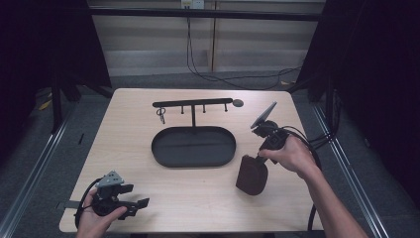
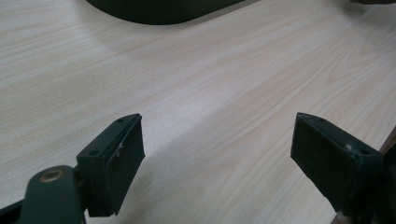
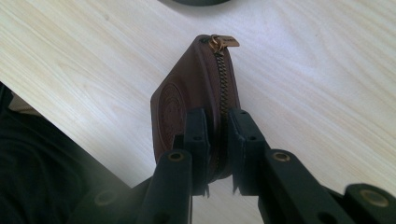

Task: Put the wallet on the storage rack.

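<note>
High view: nearest the person, the left gripper (image 1: 130, 206) rested low at the table's (image 1: 198, 198) front left corner, jaws wide apart and empty. Farther in, right of centre, the right gripper (image 1: 257, 157) was clamped on the edge of a brown zipped wallet (image 1: 251, 174), which hung upright just above the tabletop. Beyond lay the black oval tray (image 1: 193, 146), with a hook rack (image 1: 193, 104) behind it. The step appeared to be lifting and carrying; the next move likely called for bringing the wallet over the tray, then releasing.
</note>
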A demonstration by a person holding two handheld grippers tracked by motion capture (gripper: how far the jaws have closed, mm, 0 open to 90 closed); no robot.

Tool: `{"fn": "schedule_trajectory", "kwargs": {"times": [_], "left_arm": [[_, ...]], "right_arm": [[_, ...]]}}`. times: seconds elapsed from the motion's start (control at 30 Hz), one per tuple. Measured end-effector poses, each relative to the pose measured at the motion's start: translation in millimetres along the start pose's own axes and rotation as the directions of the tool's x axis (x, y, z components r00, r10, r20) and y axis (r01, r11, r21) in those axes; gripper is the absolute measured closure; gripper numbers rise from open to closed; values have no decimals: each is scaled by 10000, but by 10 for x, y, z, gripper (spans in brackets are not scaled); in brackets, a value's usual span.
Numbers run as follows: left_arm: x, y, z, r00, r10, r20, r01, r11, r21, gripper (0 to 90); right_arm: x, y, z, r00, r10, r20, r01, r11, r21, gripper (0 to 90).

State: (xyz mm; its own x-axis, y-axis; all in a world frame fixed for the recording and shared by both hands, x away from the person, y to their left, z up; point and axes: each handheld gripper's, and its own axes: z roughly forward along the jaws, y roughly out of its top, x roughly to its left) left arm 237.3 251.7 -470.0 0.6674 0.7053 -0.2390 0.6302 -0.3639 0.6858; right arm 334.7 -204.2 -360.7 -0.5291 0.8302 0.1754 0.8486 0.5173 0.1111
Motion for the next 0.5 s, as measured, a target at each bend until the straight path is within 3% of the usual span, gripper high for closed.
{"fn": "schedule_trajectory", "kwargs": {"times": [0.27, 0.5], "left_arm": [[-7, -1, -10, 9998, 152, 125, -152, 9999, -19, 163], [-2, -1, -5, 9999, 143, 53, -144, 9999, 13, 163]], "right_arm": [[41, 64, -149, 9986, 70, 522, -64, 9999, -125, 789], [47, 139, -231, 9974, 161, 706, -150, 9998, -151, 789]]}}
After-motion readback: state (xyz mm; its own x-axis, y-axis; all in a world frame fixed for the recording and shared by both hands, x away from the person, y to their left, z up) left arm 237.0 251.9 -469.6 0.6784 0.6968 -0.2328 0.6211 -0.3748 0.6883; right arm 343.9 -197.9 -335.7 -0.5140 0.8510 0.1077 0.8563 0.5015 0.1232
